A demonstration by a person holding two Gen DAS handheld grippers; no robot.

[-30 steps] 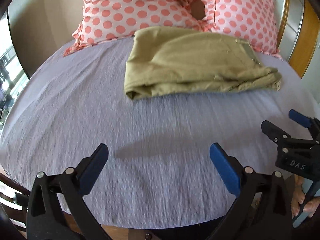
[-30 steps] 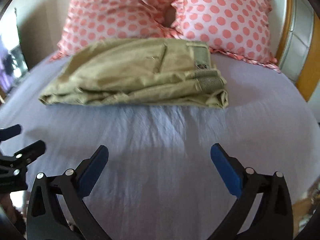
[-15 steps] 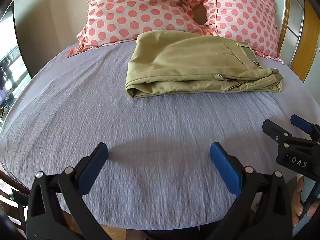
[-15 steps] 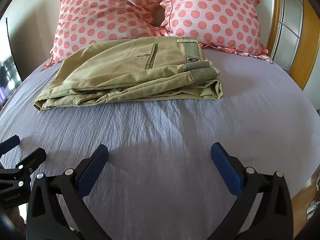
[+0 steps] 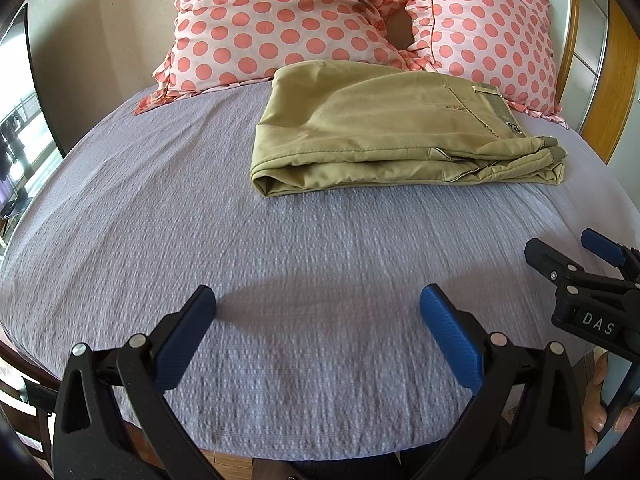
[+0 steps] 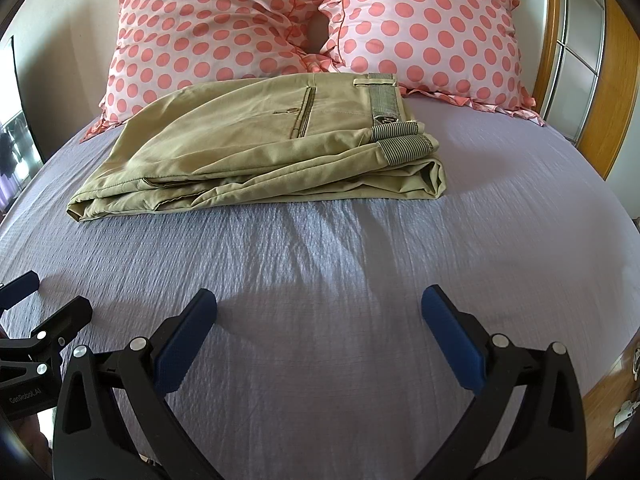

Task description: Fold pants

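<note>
Both the left claw (image 5: 318,304) and right claw (image 6: 319,304) gape wide and empty over the bed (image 6: 360,280), the folded pants (image 6: 256,144) lying well ahead (far edge hidden against the pillows (image 6: 224,20)).

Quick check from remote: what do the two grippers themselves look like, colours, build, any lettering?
Both are matte black plastic clamp frames with silver rivets and blue textured pads. The left gripper reads "GenRobot.AI" on its body; the right gripper shows white "DAS". No cables or sleeves are visible.
</note>
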